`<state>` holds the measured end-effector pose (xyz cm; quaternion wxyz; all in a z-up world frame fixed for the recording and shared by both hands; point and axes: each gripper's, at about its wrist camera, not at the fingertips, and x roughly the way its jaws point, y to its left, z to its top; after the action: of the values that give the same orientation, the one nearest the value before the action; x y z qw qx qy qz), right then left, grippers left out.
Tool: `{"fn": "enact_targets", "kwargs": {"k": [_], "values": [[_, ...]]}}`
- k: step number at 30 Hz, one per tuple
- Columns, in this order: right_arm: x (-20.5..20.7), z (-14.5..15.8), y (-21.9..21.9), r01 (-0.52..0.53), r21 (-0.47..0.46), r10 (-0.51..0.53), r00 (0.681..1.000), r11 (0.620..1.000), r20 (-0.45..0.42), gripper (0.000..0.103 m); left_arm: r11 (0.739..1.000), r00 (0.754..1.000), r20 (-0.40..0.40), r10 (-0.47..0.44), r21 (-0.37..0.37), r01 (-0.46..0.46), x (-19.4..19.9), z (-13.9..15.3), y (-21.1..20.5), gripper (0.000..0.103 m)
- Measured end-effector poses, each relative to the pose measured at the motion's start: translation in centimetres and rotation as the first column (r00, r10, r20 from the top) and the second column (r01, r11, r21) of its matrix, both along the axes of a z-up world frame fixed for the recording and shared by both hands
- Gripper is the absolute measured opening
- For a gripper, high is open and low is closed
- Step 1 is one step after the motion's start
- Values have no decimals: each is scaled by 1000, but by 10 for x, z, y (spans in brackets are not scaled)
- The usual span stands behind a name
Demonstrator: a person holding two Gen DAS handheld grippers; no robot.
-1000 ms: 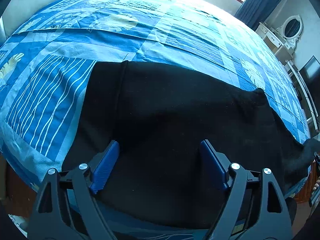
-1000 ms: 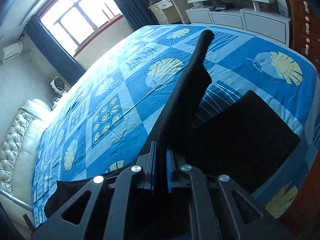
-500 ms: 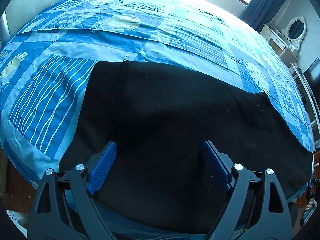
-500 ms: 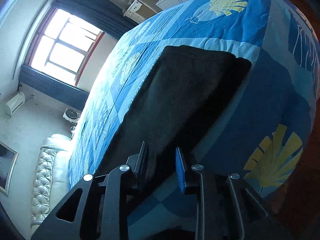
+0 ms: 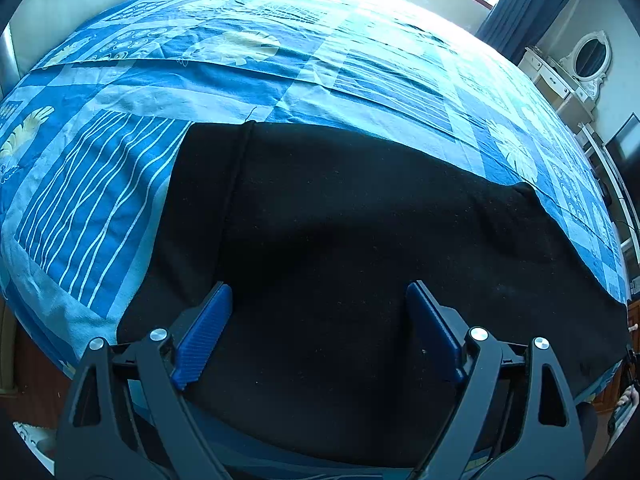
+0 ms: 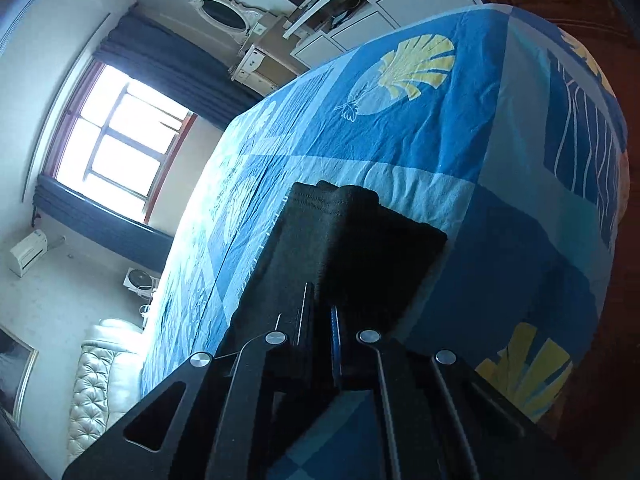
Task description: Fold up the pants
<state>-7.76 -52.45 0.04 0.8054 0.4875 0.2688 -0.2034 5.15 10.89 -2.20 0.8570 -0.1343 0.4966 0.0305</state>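
Note:
Black pants [image 5: 360, 240] lie flat across the blue patterned bedspread [image 5: 280, 60], waistband to the left, legs running right. My left gripper [image 5: 320, 320] is open and hovers just above the pants near the bed's front edge, holding nothing. In the right wrist view the pants' leg end [image 6: 352, 240] lies near the bed corner. My right gripper [image 6: 320, 320] has its jaws nearly together on the black fabric at the leg's near edge.
The bedspread [image 6: 440, 140] drops over the bed's corner and front edge. A window [image 6: 116, 144] with dark curtains, a dresser with an oval mirror [image 5: 588, 60], white cabinets [image 6: 380, 12] and a tufted white headboard [image 6: 96, 392] surround the bed.
My right gripper brought the raised leg end down onto the bed, opened slightly, then closed again on the fabric. The left gripper stayed open, barely shifting over the pants.

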Motion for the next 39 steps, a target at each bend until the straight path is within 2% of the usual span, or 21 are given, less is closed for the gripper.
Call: {"fn": "enact_targets", "kwargs": {"k": [2, 4, 9, 12, 15, 17, 19, 21, 22, 23, 26, 29, 31, 34, 37, 39], "values": [[2, -7, -2, -10, -29, 9, 999, 1000, -52, 6, 1000, 1000, 2, -2, 1, 2, 0, 0, -1, 89], [1, -22, -9, -15, -12, 14, 997, 1000, -77, 6, 1000, 1000, 3, -6, 6, 6, 0, -1, -1, 90], [-10, -31, -16, -11, 43, 12, 1000, 999, -22, 6, 1000, 1000, 2, -11, 4, 11, 0, -1, -1, 90], [-19, -25, -25, 0, 49, 2, 999, 999, -33, 8, 1000, 1000, 6, -18, -4, 18, -1, -1, 0, 90], [-33, -10, -34, 59, -45, -64, 991, 997, -115, 29, 1000, 1000, 9, -22, 2, 22, -1, -1, -1, 90], [-40, -1, -44, 75, -91, -86, 989, 993, -119, 31, 1000, 1000, 12, -25, 6, 25, -2, 0, -1, 90], [-42, 7, -54, 65, -92, -72, 994, 994, -79, 31, 1000, 999, 20, -26, 9, 25, -4, 3, -3, 90], [-36, 13, -65, 16, -77, -18, 1000, 997, -24, 42, 1000, 999, 35, -20, 3, 20, -7, 9, -3, 90], [-27, 13, -70, -27, -67, 27, 1000, 997, -15, 58, 1000, 999, 50, -21, -9, 22, -9, 13, -3, 90], [-17, 13, -74, -79, -60, 78, 997, 995, -14, 61, 1000, 998, 66, -24, -16, 25, -11, 17, -4, 90], [15, 8, -83, -224, -30, 223, 974, 974, -34, 61, 999, 988, 150, -42, 24, 38, -19, 36, -11, 90], [39, -3, -88, -293, 1, 292, 952, 956, -91, 61, 993, 971, 223, -83, 100, 62, -25, 53, -22, 90], [50, -14, -92, -319, 55, 323, 939, 946, -115, 61, 992, 973, 215, -89, 107, 68, -25, 53, -23, 90], [57, -21, -90, -367, 70, 373, 920, 928, -123, 63, 996, 985, 166, -58, 74, 46, -20, 44, -15, 90], [64, -25, -78, -454, 125, 467, 879, 882, -99, 61, 998, 990, 136, -30, 58, 23, -17, 32, -5, 90], [69, -23, -64, -492, 85, 499, 853, 866, -153, 59, 999, 993, 113, -17, 53, 12, -13, 25, 2, 90]]}}
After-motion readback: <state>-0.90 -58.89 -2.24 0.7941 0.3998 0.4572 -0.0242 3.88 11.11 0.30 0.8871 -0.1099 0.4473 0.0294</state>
